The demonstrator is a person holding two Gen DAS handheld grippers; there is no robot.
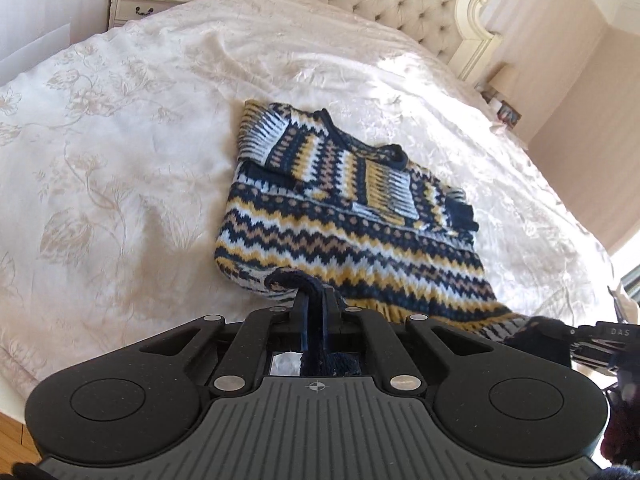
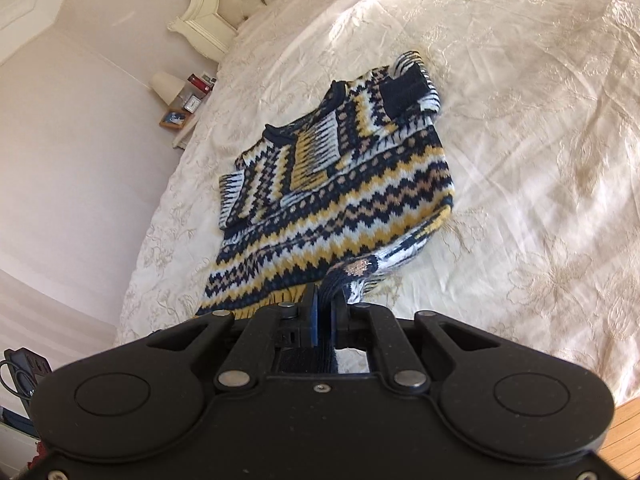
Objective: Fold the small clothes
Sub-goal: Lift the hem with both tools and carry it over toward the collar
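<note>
Sweater (image 1: 344, 216) hem pinched at both corners by left tongs (image 1: 316, 300) and right tongs (image 2: 325, 304), lifted off the bed (image 1: 120, 160).

Bright daylight, both views. Sun enters from the right in the left wrist view, blowing out the bedspread (image 1: 420, 92) around its upper right; similar glare streaks across the cover (image 2: 460, 32) in the right wrist view. Soft shadow along the sweater (image 1: 344, 216) edge. Strong fisheye bending, dark corner vignetting. Centre sharp, edges slightly soft. Gripper bodies dark, underexposed.
</note>
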